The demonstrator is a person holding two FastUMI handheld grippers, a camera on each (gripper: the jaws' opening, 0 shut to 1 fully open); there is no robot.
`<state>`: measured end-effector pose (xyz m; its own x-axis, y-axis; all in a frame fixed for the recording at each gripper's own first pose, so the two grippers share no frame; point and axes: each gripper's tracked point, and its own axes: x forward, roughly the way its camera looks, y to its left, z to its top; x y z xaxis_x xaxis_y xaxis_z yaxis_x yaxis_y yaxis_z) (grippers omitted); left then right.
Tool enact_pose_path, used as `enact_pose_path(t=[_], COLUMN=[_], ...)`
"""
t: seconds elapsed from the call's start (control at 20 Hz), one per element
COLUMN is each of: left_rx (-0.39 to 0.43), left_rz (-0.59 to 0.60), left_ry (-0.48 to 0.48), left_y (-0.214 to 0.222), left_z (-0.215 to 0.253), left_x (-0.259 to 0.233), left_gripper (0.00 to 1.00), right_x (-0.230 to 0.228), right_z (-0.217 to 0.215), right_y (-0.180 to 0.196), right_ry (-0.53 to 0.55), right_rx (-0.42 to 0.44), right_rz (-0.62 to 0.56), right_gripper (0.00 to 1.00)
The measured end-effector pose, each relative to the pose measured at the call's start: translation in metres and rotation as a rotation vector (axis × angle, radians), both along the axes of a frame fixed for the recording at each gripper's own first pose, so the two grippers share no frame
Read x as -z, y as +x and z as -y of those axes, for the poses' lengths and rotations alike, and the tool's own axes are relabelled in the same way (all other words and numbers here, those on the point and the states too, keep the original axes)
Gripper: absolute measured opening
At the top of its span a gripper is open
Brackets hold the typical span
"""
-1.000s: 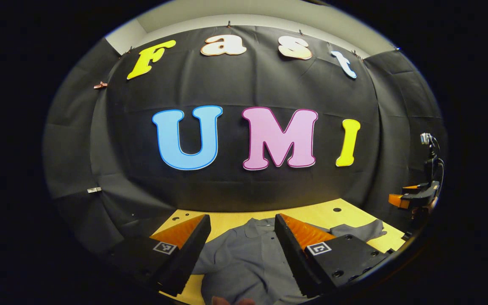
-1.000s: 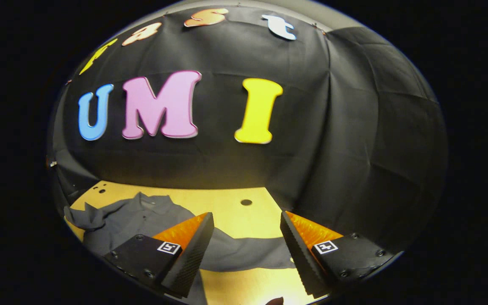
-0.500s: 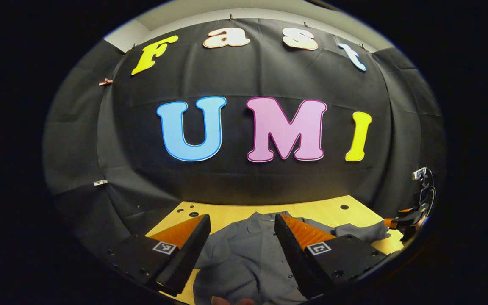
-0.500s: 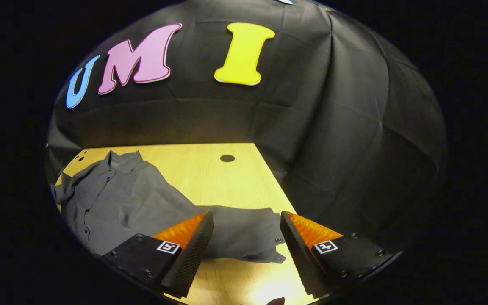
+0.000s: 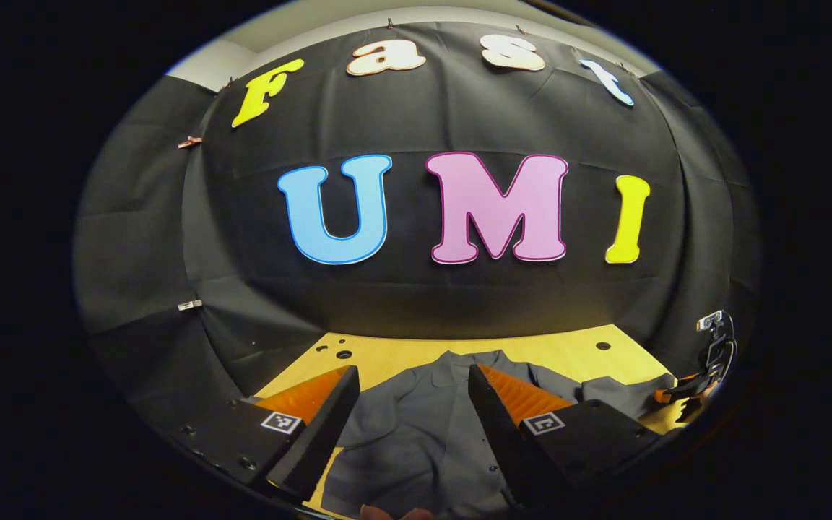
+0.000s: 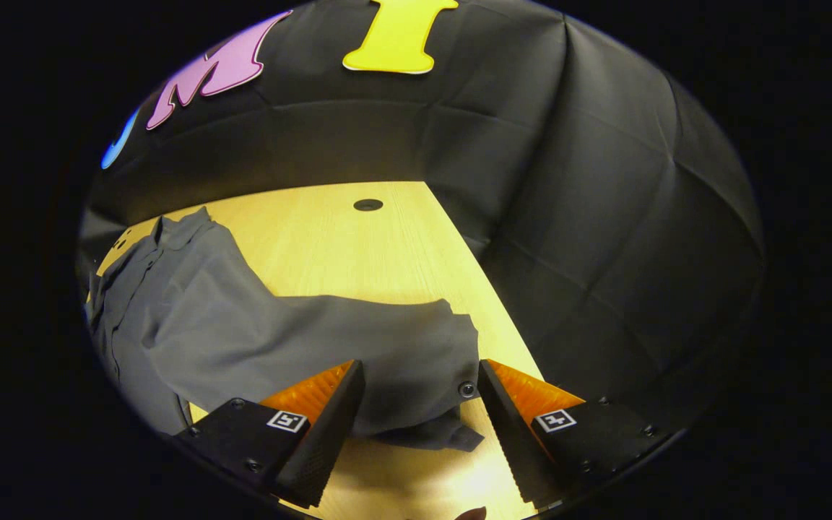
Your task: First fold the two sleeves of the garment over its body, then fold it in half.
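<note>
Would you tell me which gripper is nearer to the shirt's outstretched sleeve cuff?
Right. The right gripper hangs open over the cuff; the left gripper hangs open over the shirt's body.

**Desk and what lies on it**

A pale wooden desk [image 6: 358, 245] carries a grey button-up shirt [image 6: 192, 318], spread flat with its collar toward the far edge. One sleeve [image 6: 394, 339] stretches out to the right across bare wood, cuff near the right edge. Small round holes [image 6: 367, 205] mark the desk's far side.
</note>
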<state>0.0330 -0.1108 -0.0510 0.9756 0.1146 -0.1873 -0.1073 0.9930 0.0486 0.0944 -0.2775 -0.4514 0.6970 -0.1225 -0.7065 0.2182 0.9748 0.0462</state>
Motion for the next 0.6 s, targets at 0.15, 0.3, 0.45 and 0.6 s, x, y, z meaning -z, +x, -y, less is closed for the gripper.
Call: enact_pose_path(t=[0.15,0.3,0.45,0.6], left_rx=[-0.012,-0.017,-0.016,-0.017], left_rz=[-0.006,-0.006,-0.01,-0.023], left_ry=[0.024,0.048,0.057,0.046], left_y=[-0.001,-0.002,-0.004,-0.006], left_z=[0.002,0.001,0.002,0.0], left_x=[-0.003,-0.005,-0.005,0.001], left_gripper=[0.94,0.95,0.95,0.94], right_x=[0.015,0.022,0.021,0.023], right_z=[0.0,-0.003,-0.004,-0.008], right_y=[0.0,-0.003,-0.003,0.0], right_ry=[0.032,0.076,0.109,0.116], right_rx=[0.005,0.018,0.035,0.019], right_rz=[-0.035,-0.043,-0.037,-0.046], right_gripper=[0.98,0.99,0.98,0.53])
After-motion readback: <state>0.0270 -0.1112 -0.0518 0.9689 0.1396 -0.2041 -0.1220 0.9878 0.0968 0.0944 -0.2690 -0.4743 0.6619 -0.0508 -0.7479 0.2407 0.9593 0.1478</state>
